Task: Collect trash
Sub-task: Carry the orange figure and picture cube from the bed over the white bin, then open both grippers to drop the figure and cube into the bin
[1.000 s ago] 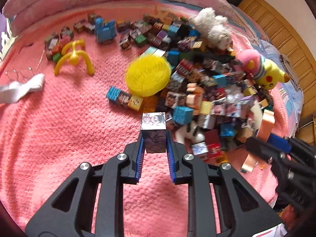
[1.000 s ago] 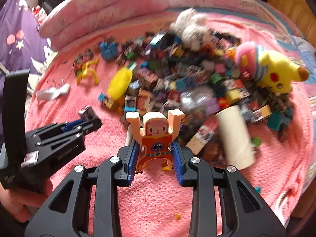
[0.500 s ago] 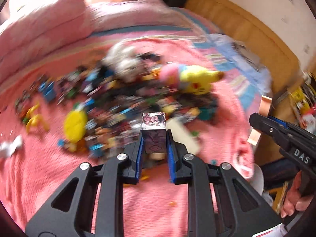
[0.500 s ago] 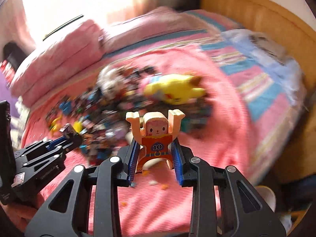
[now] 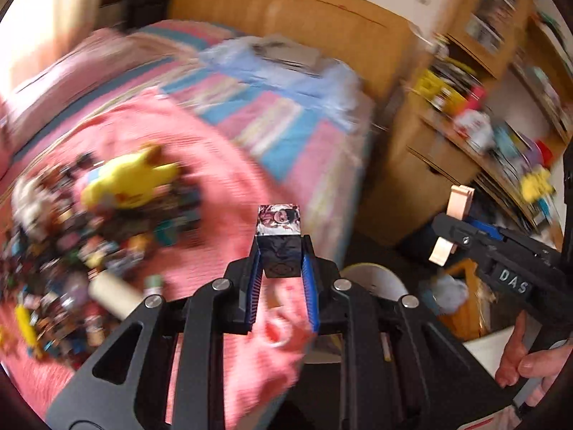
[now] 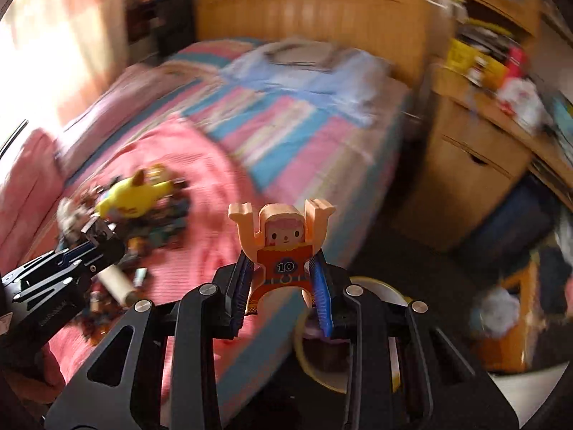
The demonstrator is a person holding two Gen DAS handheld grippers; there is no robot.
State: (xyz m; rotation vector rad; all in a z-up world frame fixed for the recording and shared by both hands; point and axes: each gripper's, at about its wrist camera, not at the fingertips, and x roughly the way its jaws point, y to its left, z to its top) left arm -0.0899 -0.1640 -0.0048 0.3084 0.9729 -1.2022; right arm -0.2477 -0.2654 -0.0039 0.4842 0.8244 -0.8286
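Observation:
My left gripper (image 5: 280, 261) is shut on a small printed cube block (image 5: 279, 240), held over the bed's edge. My right gripper (image 6: 283, 279) is shut on an orange wooden figure (image 6: 283, 247) with raised arms and the number 10 on its chest. That figure (image 5: 452, 222) and right gripper also show at the right of the left wrist view. A round pale-rimmed bin (image 6: 379, 329) stands on the floor below both grippers, by the bed's corner; its rim (image 5: 372, 276) shows past the left fingers. A heap of small blocks (image 5: 71, 251) lies on the pink blanket.
A yellow plush toy (image 5: 129, 182) and a cardboard tube (image 5: 114, 294) lie among the blocks. A wooden headboard (image 6: 311, 18), a wooden drawer unit (image 6: 462, 165) with cluttered shelves and an orange bag (image 5: 465, 304) on the floor crowd the right. A hand (image 5: 530, 362) grips the right tool.
Both grippers have swung right, away from the block heap, to the bed's edge above the floor bin. Each still holds its toy.

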